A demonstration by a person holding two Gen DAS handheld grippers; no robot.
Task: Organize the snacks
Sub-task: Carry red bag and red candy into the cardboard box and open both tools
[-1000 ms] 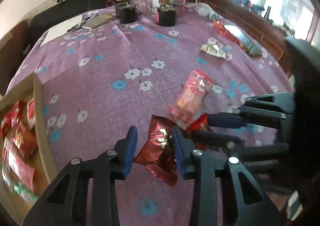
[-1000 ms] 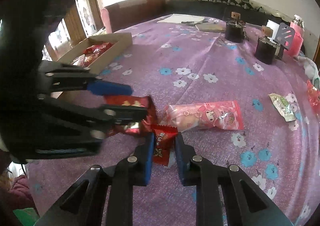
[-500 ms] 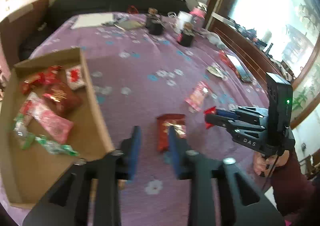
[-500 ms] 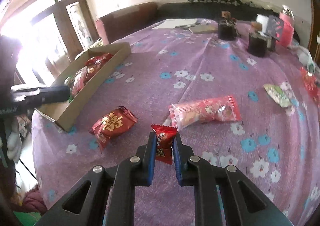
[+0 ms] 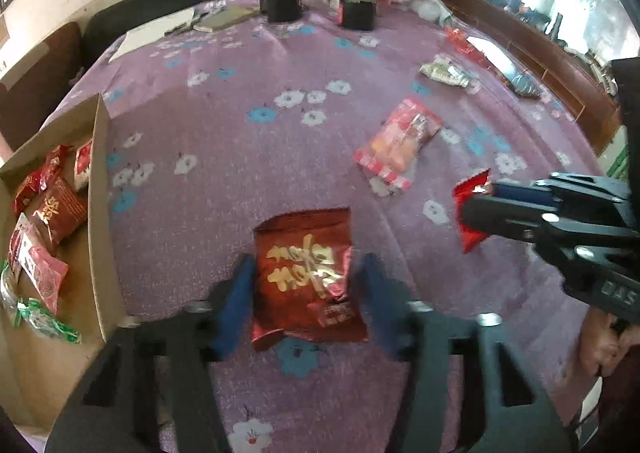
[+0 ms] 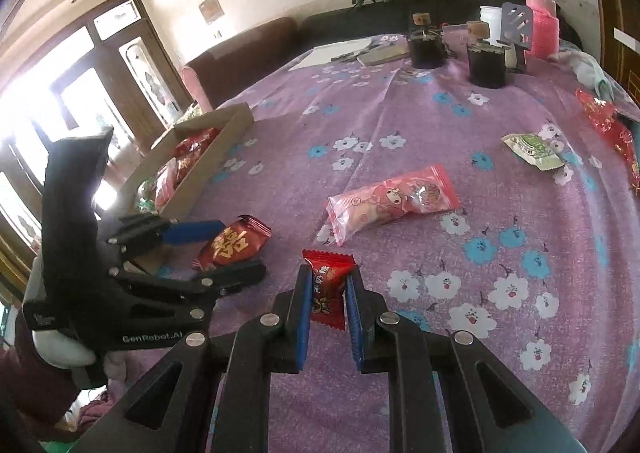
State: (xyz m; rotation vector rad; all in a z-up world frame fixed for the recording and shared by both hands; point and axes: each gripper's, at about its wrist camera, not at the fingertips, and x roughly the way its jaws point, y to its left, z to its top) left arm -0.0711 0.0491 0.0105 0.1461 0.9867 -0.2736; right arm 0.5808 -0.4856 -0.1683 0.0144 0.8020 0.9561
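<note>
My left gripper (image 5: 306, 273) is open, its blue pads either side of a dark red snack packet with gold characters (image 5: 308, 273) that lies on the purple flowered tablecloth (image 5: 224, 157). In the right wrist view the same packet (image 6: 234, 245) sits between the left gripper's fingers (image 6: 192, 231). My right gripper (image 6: 328, 289) is shut on a small red candy packet (image 6: 328, 285), held above the cloth; it also shows in the left wrist view (image 5: 472, 213). A cardboard box (image 5: 102, 213) with several snacks stands at the left.
A pink snack bag (image 6: 392, 201) lies mid-table, a green-white packet (image 6: 534, 151) and a red wrapper (image 6: 608, 125) to the right. Two black jars (image 6: 486, 65), a pink bottle (image 6: 542, 25), paper and a notebook stand at the far edge.
My left gripper has come back down over the dark red packet, which now lies flat between its open fingers. My right gripper has lifted the small red candy packet off the cloth.
</note>
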